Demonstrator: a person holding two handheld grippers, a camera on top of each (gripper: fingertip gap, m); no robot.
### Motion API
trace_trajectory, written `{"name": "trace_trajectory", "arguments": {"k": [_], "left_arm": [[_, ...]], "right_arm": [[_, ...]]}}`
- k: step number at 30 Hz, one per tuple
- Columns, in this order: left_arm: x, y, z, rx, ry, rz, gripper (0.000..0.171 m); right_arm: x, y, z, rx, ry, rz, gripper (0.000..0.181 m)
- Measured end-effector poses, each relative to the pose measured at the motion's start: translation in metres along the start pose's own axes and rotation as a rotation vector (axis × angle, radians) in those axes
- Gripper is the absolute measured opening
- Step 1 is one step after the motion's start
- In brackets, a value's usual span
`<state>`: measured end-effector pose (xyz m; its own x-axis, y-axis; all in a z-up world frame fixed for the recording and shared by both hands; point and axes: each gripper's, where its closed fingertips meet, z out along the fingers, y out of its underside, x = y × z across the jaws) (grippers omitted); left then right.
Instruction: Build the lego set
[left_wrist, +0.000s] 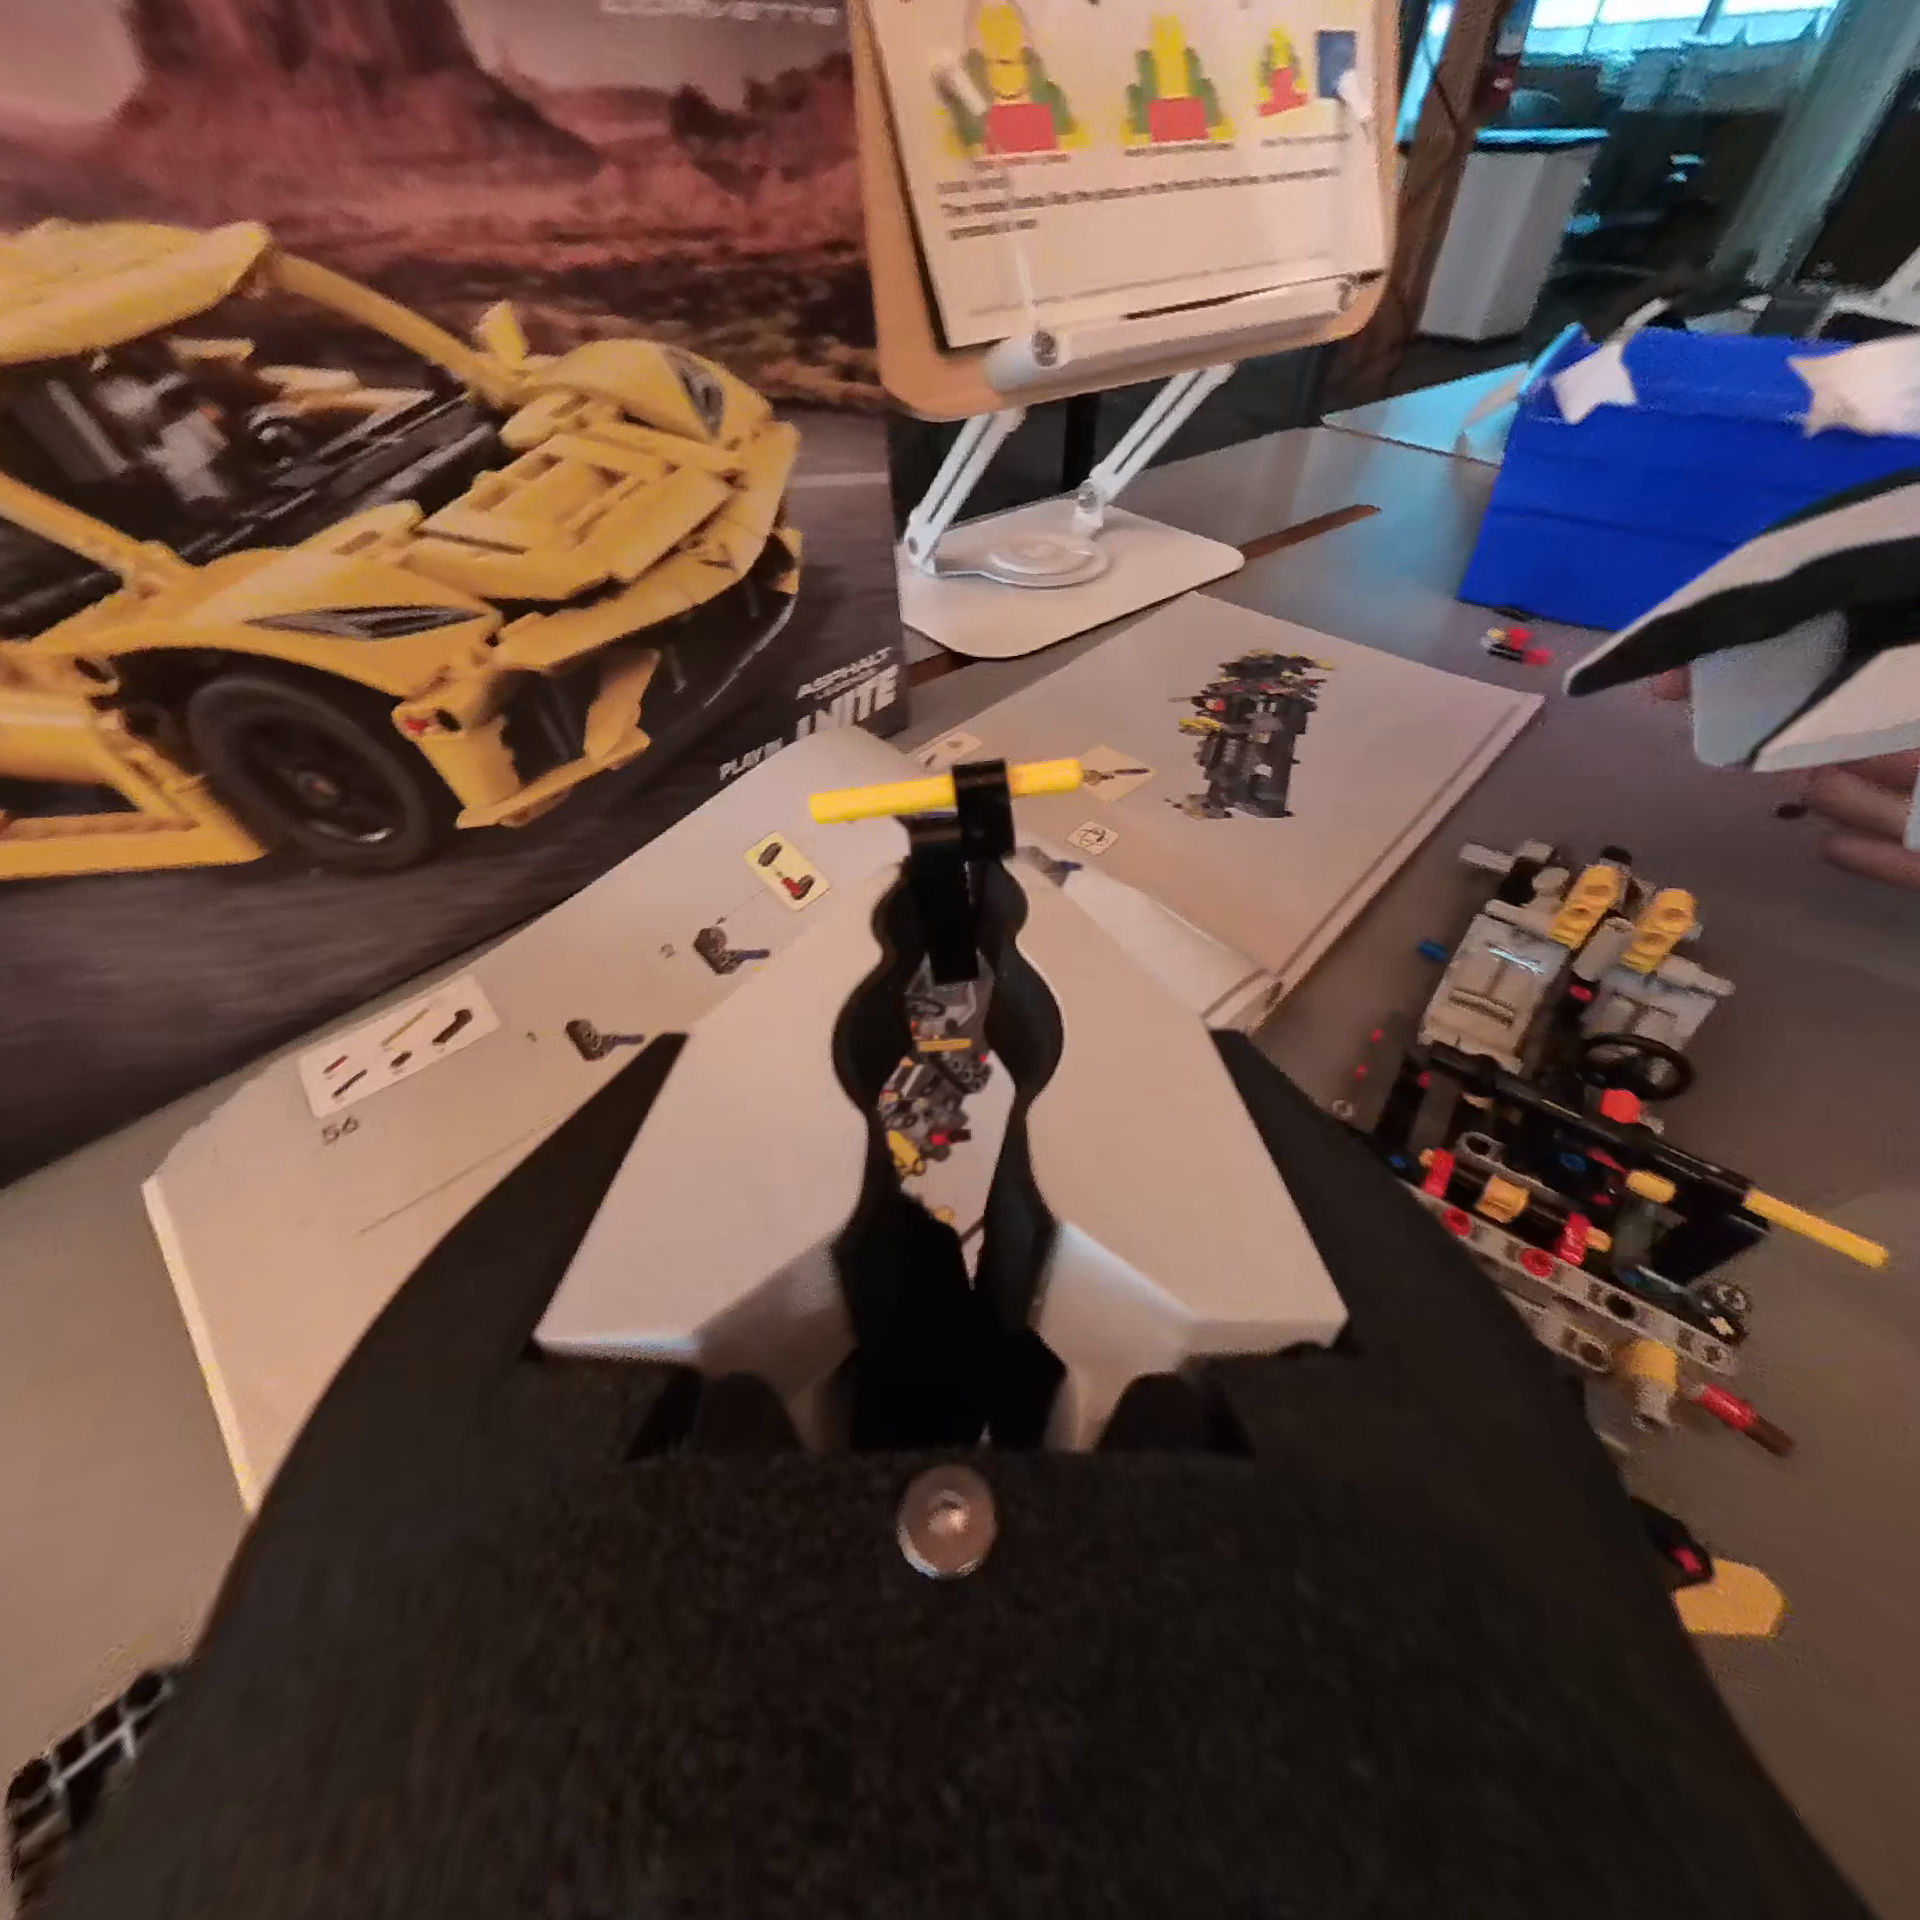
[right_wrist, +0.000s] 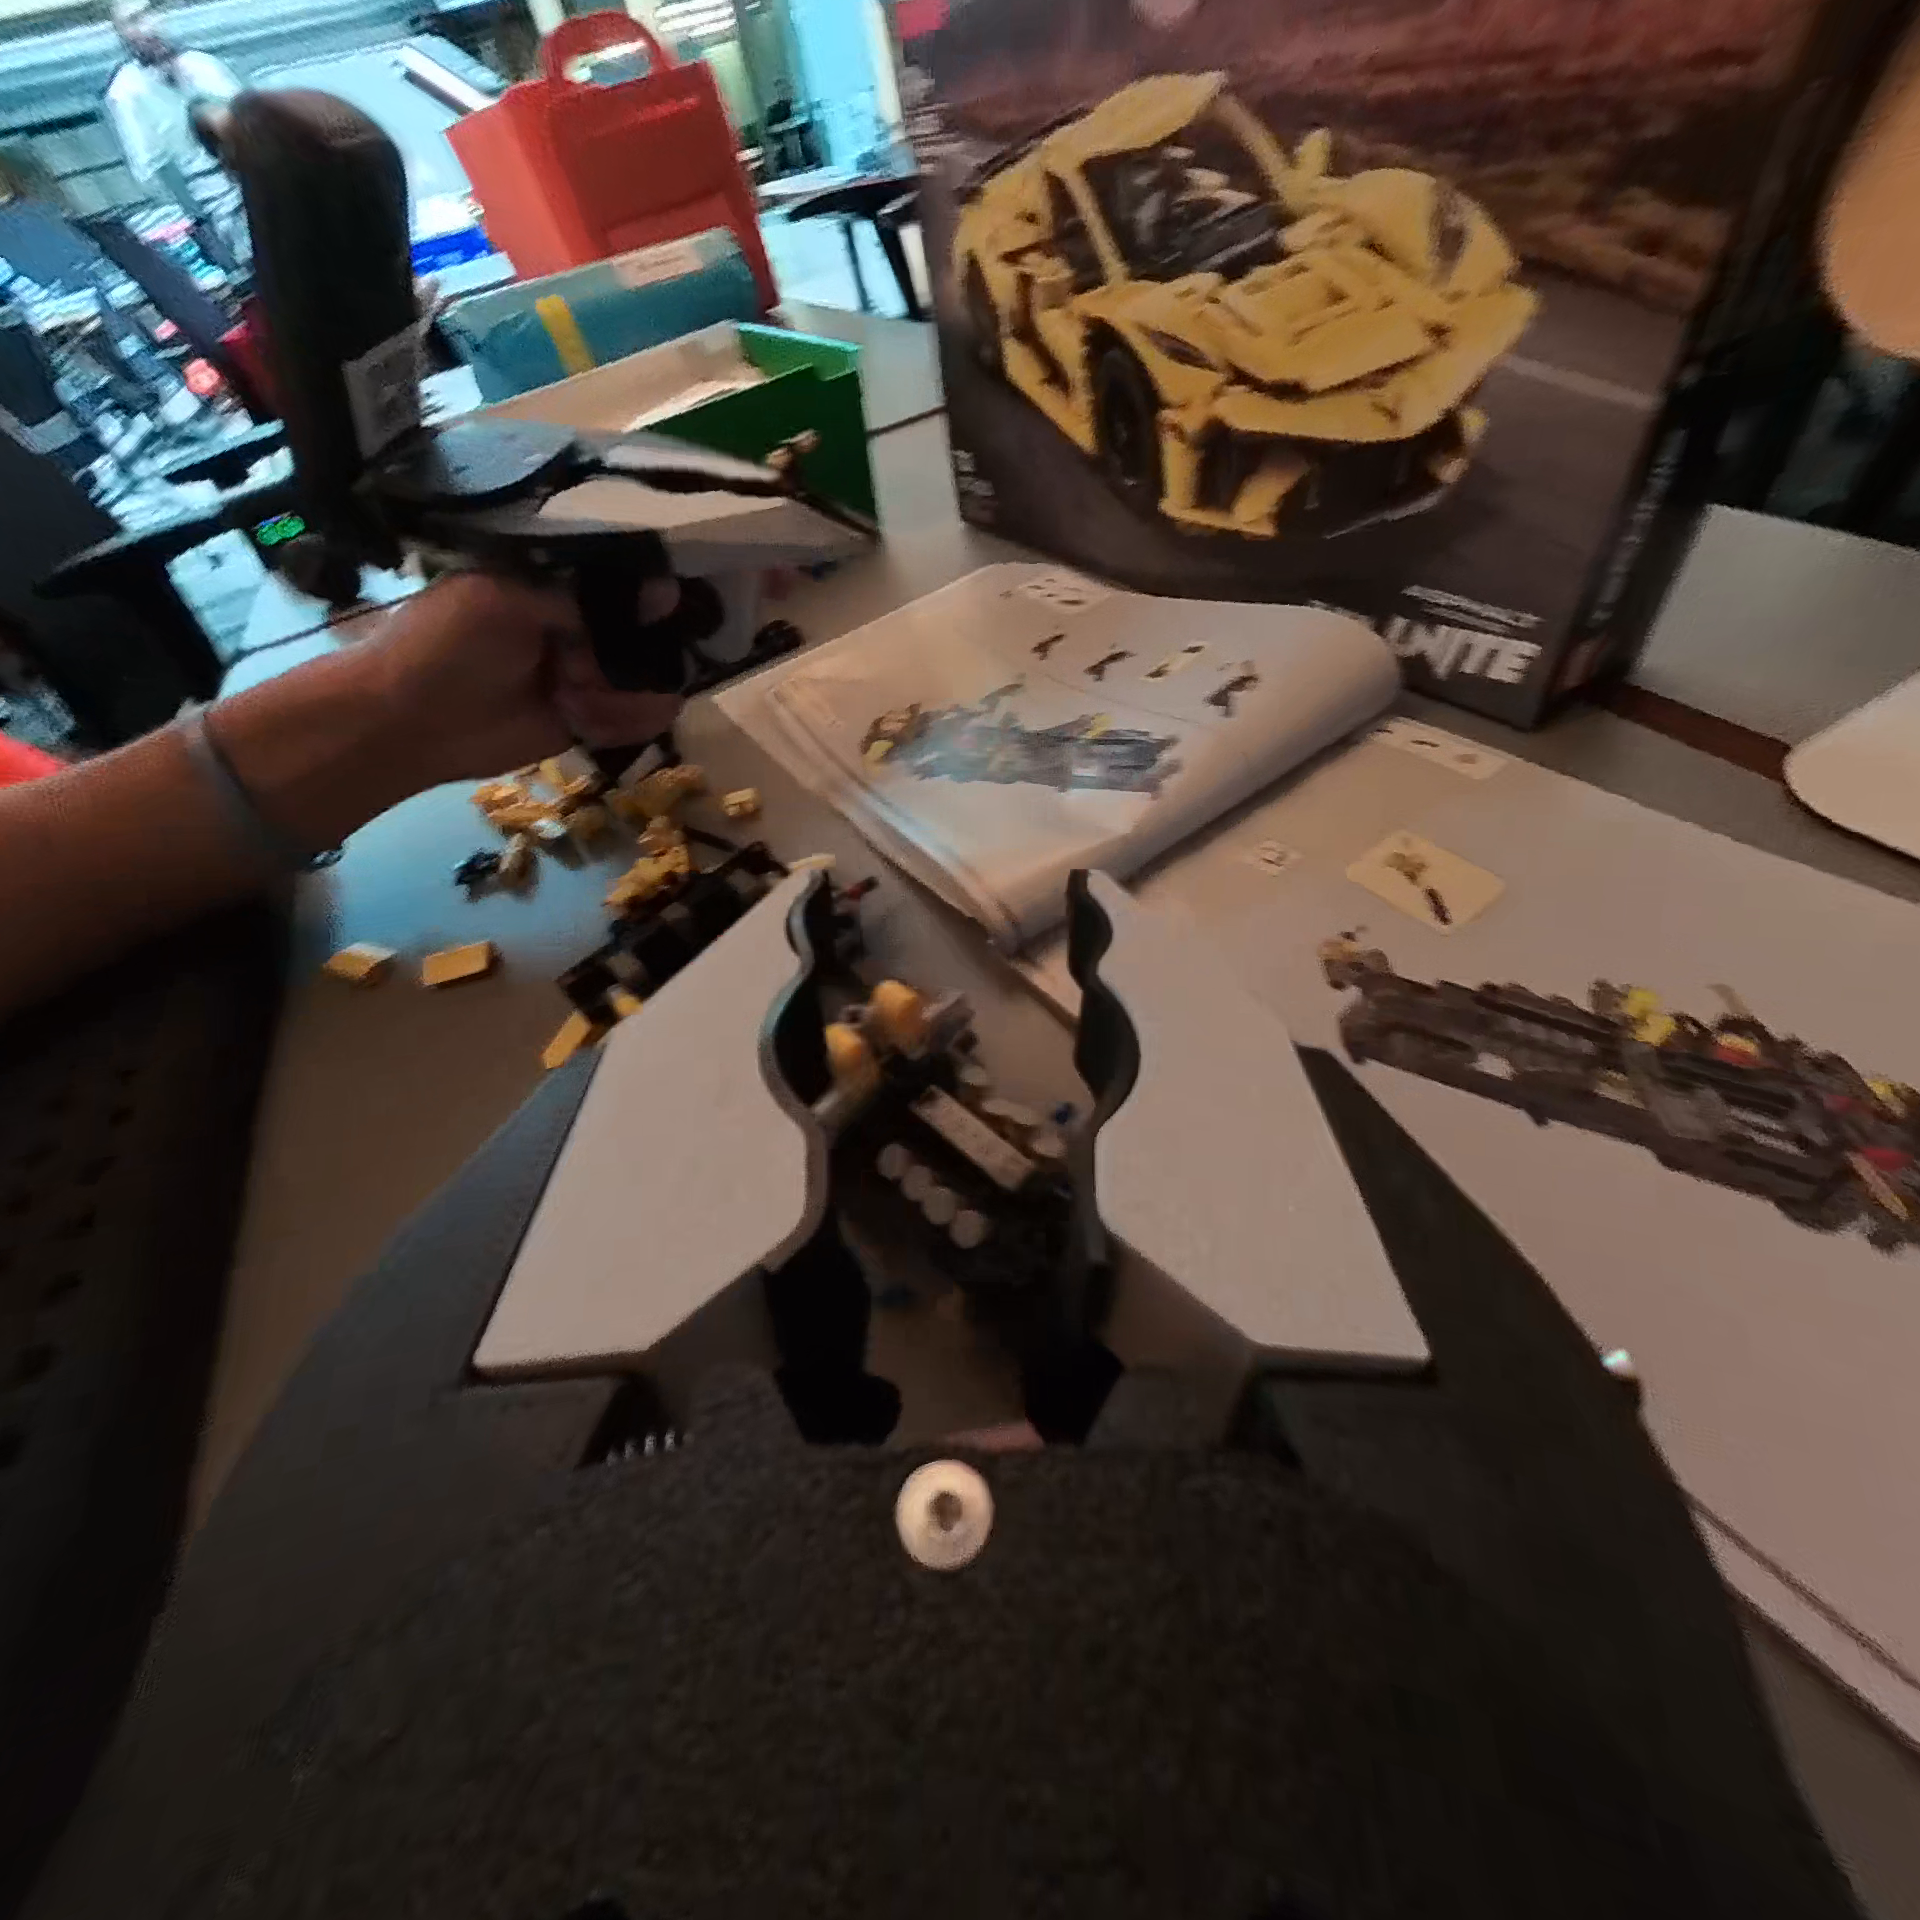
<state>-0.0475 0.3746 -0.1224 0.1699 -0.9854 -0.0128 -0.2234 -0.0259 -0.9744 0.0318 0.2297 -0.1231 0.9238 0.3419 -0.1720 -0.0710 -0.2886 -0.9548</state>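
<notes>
My left gripper (left_wrist: 961, 914) is shut on a slim black lego beam (left_wrist: 951, 935), held above the open instruction booklet (left_wrist: 1351, 831). A yellow axle (left_wrist: 883, 802) runs crosswise through the black connector (left_wrist: 982, 795) at the beam's top. The partly built grey and black chassis (left_wrist: 1538, 1101) lies on the table to the right. My right gripper (right_wrist: 940, 925) is open and empty, hovering over the chassis (right_wrist: 935, 1122), which shows between its jaws. It also shows at the left wrist view's right edge (left_wrist: 1662, 655). A hand holds the left gripper (right_wrist: 790, 473) raised at the left.
The set's box with a yellow car picture (left_wrist: 364, 520) stands behind the booklet. A page stand (left_wrist: 1070, 561) and a blue bin (left_wrist: 1662, 488) are at the back right. Loose yellow pieces (right_wrist: 582, 810) lie left of the chassis. A green bin (right_wrist: 790, 405) is farther back. The tips of one gripper are about 15 cm away from the tips of the other.
</notes>
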Motion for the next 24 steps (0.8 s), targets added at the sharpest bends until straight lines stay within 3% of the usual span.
{"name": "trace_trajectory", "arguments": {"k": [6, 9, 12, 15, 18, 24], "left_arm": [[0.033, 0.009, 0.002, -0.128, 0.111, 0.139, 0.005], [0.029, 0.015, 0.005, -0.156, 0.09, 0.137, 0.005], [0.015, 0.0, -0.001, -0.09, 0.009, 0.157, 0.005], [-0.002, -0.015, -0.008, -0.018, -0.073, 0.121, 0.005], [-0.013, -0.022, -0.013, 0.029, -0.103, 0.059, 0.005], [-0.019, -0.025, -0.017, 0.031, -0.133, 0.085, 0.005]], "right_arm": [[-0.056, 0.003, 0.004, -0.153, -0.116, -0.123, 0.053], [-0.075, 0.0, 0.003, -0.125, -0.009, -0.01, 0.047], [-0.088, 0.033, 0.006, -0.236, 0.172, 0.041, 0.042], [-0.088, 0.046, 0.014, -0.226, 0.342, 0.06, 0.037], [-0.078, 0.066, 0.024, -0.294, 0.417, 0.033, 0.02], [-0.075, 0.079, 0.035, -0.323, 0.449, 0.049, 0.012]]}}
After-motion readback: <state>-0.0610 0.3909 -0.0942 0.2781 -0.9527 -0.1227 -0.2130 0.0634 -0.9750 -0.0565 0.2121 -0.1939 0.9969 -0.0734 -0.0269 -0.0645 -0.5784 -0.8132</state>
